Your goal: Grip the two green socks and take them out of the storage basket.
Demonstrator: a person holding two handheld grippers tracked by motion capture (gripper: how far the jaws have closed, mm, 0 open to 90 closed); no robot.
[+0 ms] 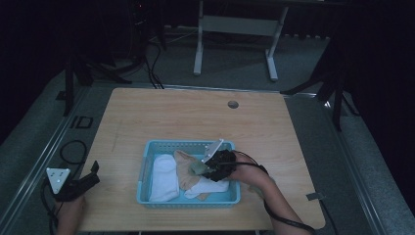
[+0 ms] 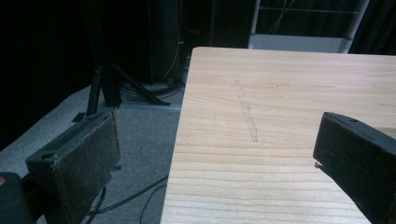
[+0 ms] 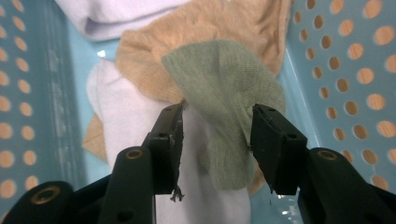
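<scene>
A light blue perforated basket (image 1: 191, 143) sits near the table's front edge with several socks in it. A white sock (image 1: 164, 178) lies at its left, a tan sock (image 1: 185, 172) in the middle and another white sock (image 1: 209, 187) toward the front. My right gripper (image 1: 203, 169) reaches into the basket from the right, over a small green sock (image 1: 197, 168). In the right gripper view the green sock (image 3: 224, 84) sits between the spread jaws of the right gripper (image 3: 217, 116), against the right-hand one, above the tan sock (image 3: 210, 23) and a white sock (image 3: 135, 126). My left gripper (image 1: 93, 175) rests open at the table's left front corner.
The wooden table (image 1: 195, 117) has a round cable hole (image 1: 233, 104) at the back. The left gripper (image 2: 215, 154) straddles the table's left edge, with grey floor and cables (image 2: 130, 198) below. Stands and a white frame are on the floor behind the table.
</scene>
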